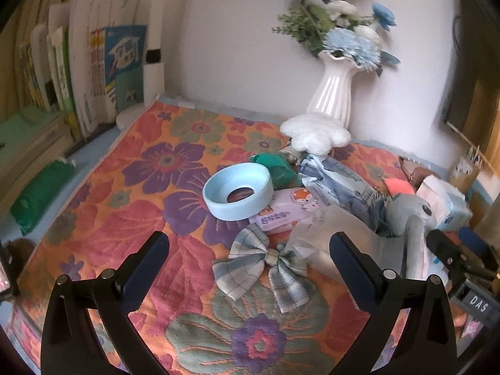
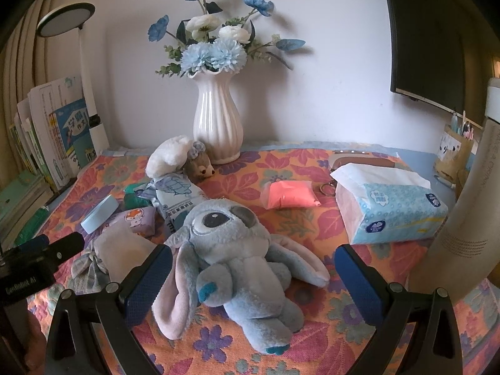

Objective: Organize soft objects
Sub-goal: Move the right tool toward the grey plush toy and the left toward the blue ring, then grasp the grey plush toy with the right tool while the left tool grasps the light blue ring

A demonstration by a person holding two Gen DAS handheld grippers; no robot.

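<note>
A grey-blue plush toy (image 2: 231,250) lies on its back on the floral cloth (image 2: 312,231), between the wide-open fingers of my right gripper (image 2: 253,268); it also shows in the left wrist view (image 1: 412,218). A plaid fabric bow (image 1: 265,265) lies just ahead of my open, empty left gripper (image 1: 250,256). Behind it sit a light blue ring (image 1: 236,190), a purple tissue pack (image 1: 284,209), a green pouch (image 1: 278,167), a printed wipes pack (image 1: 337,181) and a white fluffy piece (image 1: 315,132). A pink packet (image 2: 289,195) and a small brown plush (image 2: 200,165) lie farther back.
A white vase of blue flowers (image 2: 217,125) stands at the back wall. A tissue box (image 2: 390,209) sits right. Books (image 1: 93,72) line the left side. A lamp (image 2: 67,20), a pen holder (image 2: 453,153) and a tall white cylinder (image 2: 468,212) stand around the edges.
</note>
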